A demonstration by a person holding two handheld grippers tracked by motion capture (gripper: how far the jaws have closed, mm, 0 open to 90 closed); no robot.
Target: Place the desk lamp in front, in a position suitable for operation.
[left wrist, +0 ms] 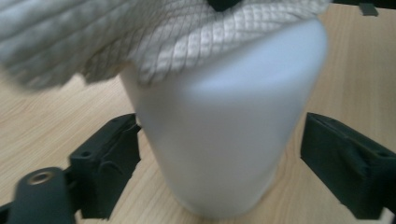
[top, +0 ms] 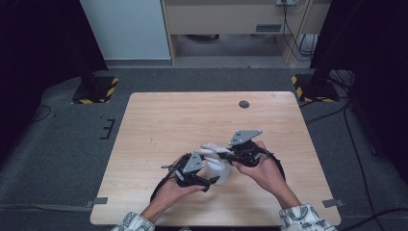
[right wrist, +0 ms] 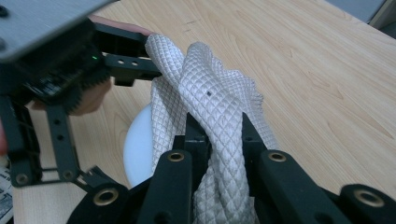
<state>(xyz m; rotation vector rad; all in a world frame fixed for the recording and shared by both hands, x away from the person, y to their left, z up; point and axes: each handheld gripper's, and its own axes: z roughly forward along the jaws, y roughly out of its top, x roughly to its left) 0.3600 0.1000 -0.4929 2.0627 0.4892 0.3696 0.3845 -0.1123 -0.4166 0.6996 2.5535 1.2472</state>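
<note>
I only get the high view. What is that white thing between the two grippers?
Observer: A smooth white cup standing on the table, with a quilted white cloth draped over its top.
Operator: Is the left gripper squeezing the cup?
Observer: No. The left gripper has its jaws spread on either side, with gaps showing.
Operator: Who holds the cloth?
Observer: The right gripper does; its jaws are pinched shut on a bunched fold.
</note>
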